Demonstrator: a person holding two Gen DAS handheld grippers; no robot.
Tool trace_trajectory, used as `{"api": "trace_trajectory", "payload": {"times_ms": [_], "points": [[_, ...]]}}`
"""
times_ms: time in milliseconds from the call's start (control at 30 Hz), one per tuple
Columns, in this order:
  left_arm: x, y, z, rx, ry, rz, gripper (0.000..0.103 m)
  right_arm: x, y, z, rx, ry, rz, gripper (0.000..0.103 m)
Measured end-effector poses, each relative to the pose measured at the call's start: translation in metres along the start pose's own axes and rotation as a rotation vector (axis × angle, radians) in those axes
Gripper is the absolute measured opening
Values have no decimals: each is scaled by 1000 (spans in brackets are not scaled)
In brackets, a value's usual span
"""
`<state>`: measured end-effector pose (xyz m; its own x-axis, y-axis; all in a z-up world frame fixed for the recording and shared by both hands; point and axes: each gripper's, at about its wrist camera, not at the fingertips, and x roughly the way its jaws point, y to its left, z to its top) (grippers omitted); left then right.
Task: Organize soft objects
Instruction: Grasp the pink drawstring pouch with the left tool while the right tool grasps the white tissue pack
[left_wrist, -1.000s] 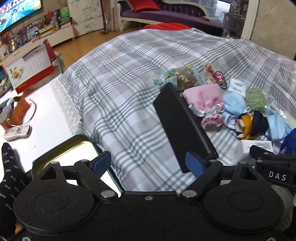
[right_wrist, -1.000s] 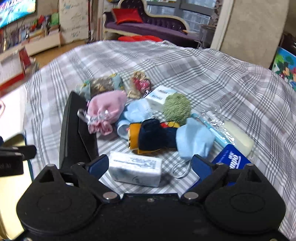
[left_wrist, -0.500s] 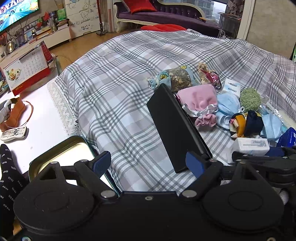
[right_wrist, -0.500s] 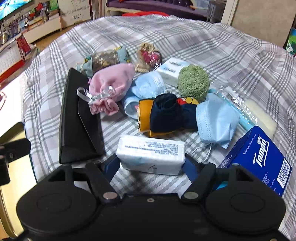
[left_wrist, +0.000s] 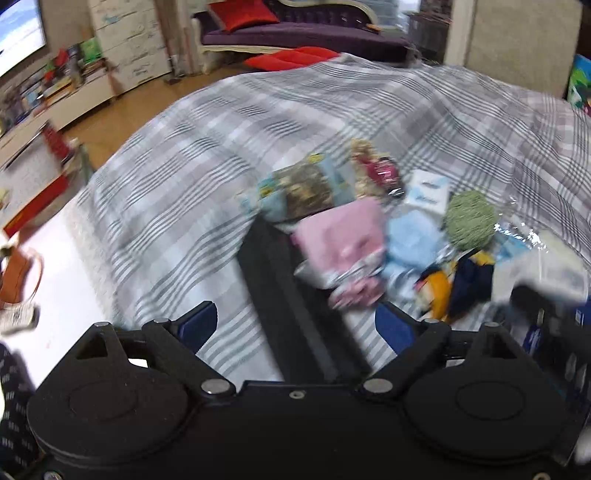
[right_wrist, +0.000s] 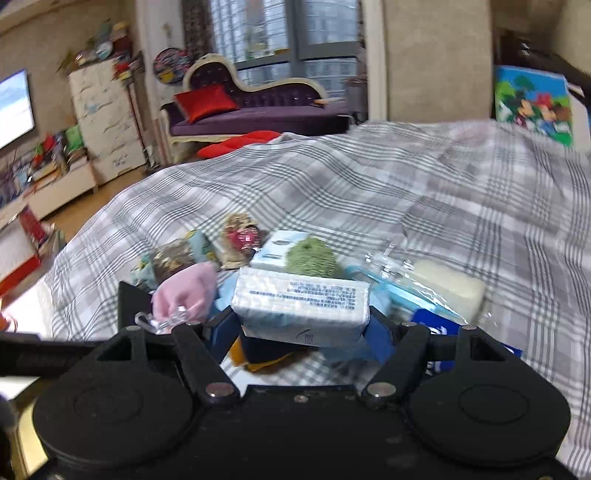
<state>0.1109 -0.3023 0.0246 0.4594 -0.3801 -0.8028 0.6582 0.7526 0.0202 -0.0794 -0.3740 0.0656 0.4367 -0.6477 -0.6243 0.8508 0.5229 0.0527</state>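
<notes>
We have the white tissue pack (right_wrist: 301, 306) clamped in the right gripper (right_wrist: 301, 332) and lifted clear of the plaid surface (right_wrist: 406, 192). The left gripper (left_wrist: 295, 325) has just been widening its jaws, nothing between them. At twelve o'clock the pink pouch (left_wrist: 340, 236), green pompom (left_wrist: 470, 221) and the rest lie unsorted: we judge this an early stage.
</notes>
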Motion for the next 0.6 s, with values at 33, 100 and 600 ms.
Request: {"api": "trace_trajectory", "payload": {"times_ms": [33,100,600], "points": [[6,-8,8,12,9,-3,89,2,-6,0,24,13,4,71],[20,-19,21,16,34,-23,89,3,-14,0,61,24,-1,71],[114,-34,68,-50,201,-28,89,3,-18,-5,52,-33,5,72]]}}
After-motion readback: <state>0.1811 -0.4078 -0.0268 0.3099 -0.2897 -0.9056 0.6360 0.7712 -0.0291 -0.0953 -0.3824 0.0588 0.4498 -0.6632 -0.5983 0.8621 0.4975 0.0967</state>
